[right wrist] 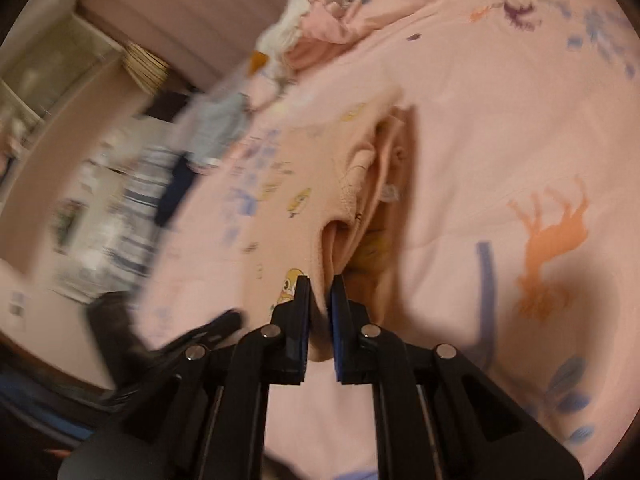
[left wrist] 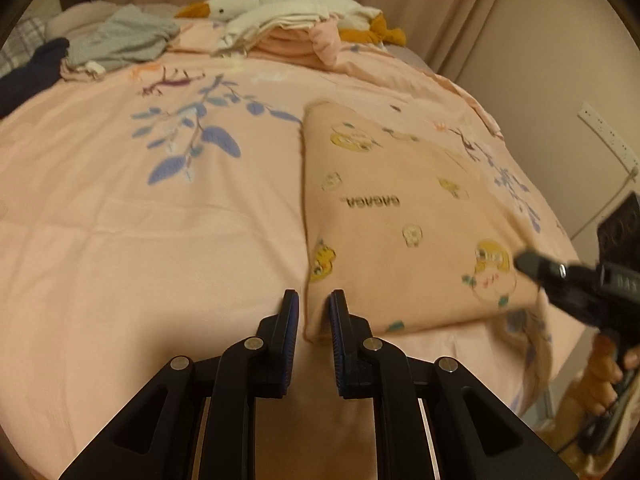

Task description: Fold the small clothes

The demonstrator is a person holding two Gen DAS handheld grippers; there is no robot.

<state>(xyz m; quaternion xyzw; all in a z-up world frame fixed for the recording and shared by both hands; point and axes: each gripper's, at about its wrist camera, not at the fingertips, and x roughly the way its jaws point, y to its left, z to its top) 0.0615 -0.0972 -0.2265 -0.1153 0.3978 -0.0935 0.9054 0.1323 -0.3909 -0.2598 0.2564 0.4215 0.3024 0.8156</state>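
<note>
Left gripper (left wrist: 314, 304) clamped on the near-left corner of the peach garment (left wrist: 400, 216), spread on the bed (left wrist: 140, 240). Right gripper (right wrist: 320, 292) pinched on its bunched edge. Farther back, grey clothes (left wrist: 124, 40) and goose plush (left wrist: 256, 4).

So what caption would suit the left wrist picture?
Left gripper pinches a corner of the peach cartoon-print garment on the bed.
</note>
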